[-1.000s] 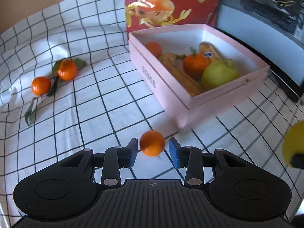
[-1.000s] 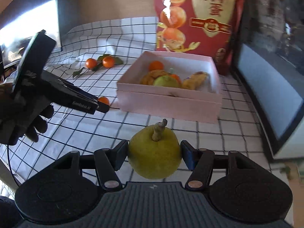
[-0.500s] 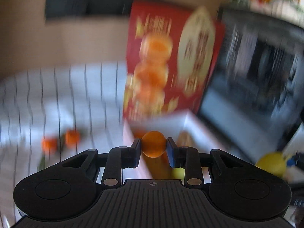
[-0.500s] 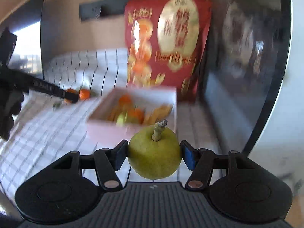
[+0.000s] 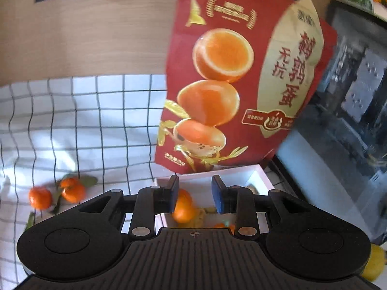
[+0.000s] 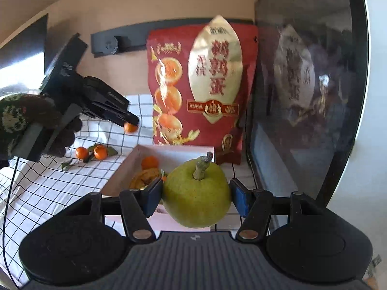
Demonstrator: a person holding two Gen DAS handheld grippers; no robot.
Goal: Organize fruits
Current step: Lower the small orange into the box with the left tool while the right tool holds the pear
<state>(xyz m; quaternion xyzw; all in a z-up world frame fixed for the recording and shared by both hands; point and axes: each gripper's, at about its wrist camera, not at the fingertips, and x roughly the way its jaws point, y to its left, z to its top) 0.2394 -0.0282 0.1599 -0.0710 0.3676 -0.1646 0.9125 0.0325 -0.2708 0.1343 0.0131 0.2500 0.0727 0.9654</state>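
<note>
Pear between right jaws

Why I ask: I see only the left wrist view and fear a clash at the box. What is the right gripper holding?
Observer: The right gripper is shut on a green pear, stem pointing up.
Operator: Is that pear over the box?
Observer: It looks short of it. In the right wrist view the pink box lies just beyond the pear.
Operator: How does my gripper look from there?
Observer: The left gripper shows high and to the left of the box, with a tangerine just under its tips.
</note>
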